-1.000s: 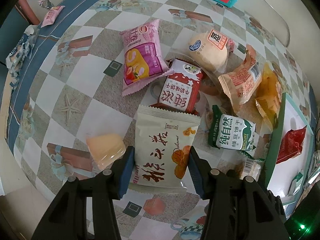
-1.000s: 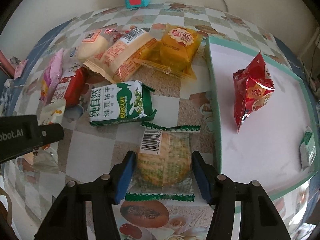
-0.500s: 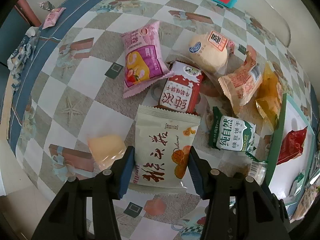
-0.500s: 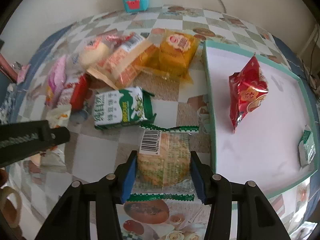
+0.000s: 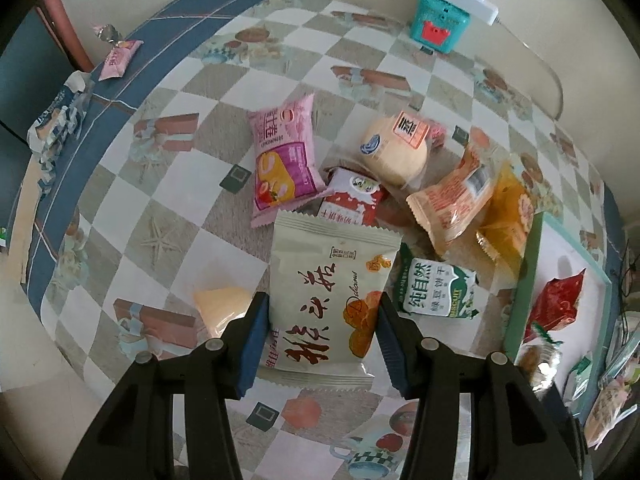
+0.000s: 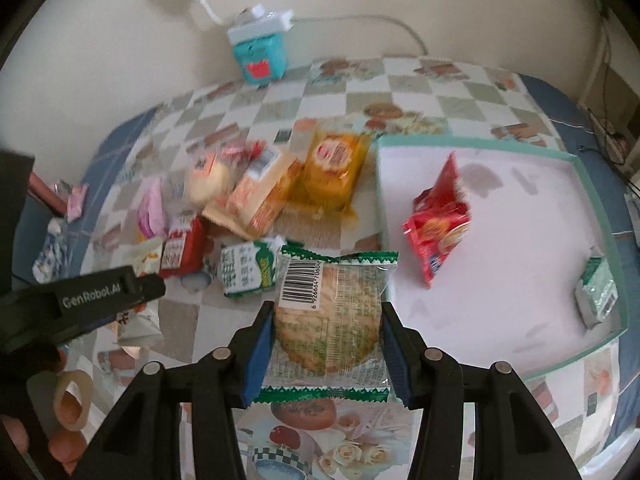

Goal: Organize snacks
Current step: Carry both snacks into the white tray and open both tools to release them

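My left gripper (image 5: 320, 312) is shut on a cream snack packet (image 5: 332, 276) with dark red writing and holds it just above the checked tablecloth. Beyond it lie a pink packet (image 5: 282, 160), a round bun (image 5: 394, 150), a red-and-white packet (image 5: 352, 202) and a green biscuit packet (image 5: 436, 290). My right gripper (image 6: 327, 320) is shut on a clear, green-edged biscuit packet (image 6: 328, 280), barcode up, raised off the table beside the teal-rimmed tray (image 6: 480, 146). A red packet (image 6: 438, 220) and a small green packet (image 6: 596, 292) lie in the tray.
A teal box (image 6: 262, 54) with a white plug stands against the back wall. An orange-beige packet (image 6: 260, 196) and a yellow packet (image 6: 334, 168) lie left of the tray. A pale jelly (image 5: 224, 306) sits by my left fingers. A hand (image 6: 60, 440) shows at lower left.
The right jaws narrowed onto the biscuit packet, then lifted it towards the tray's edge. The left gripper rose a little with the cream packet, so the table looks farther away.
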### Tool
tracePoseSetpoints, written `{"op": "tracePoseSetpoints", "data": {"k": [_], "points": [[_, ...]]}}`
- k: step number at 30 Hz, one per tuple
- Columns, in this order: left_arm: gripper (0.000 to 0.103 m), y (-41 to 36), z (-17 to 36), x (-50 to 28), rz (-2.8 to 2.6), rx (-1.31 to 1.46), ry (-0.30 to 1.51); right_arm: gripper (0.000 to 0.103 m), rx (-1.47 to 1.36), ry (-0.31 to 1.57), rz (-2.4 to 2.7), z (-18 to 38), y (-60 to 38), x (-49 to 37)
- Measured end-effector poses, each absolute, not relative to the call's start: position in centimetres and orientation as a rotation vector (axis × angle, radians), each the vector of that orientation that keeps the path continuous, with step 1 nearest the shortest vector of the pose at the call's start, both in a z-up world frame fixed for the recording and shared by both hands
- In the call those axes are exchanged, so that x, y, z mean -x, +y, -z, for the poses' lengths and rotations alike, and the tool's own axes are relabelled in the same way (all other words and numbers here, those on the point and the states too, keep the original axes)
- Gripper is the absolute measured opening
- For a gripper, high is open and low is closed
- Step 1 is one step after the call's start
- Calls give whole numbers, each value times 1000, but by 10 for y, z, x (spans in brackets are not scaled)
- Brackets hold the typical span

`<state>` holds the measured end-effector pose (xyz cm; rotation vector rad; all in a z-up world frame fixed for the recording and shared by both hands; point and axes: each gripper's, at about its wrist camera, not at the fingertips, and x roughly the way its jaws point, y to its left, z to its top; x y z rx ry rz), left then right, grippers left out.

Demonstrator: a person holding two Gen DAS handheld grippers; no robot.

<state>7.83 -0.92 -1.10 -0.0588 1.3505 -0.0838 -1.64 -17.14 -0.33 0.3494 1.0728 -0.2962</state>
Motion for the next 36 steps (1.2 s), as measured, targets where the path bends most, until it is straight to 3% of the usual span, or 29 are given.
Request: {"op": "tracePoseSetpoints", "data": {"k": [14, 36], "points": [[54, -44, 1, -64, 153, 20, 1332, 53, -517, 1047, 574, 3, -279, 73], [54, -203, 3, 12, 558, -235, 1351, 53, -703, 985, 739, 13, -370, 134]]}}
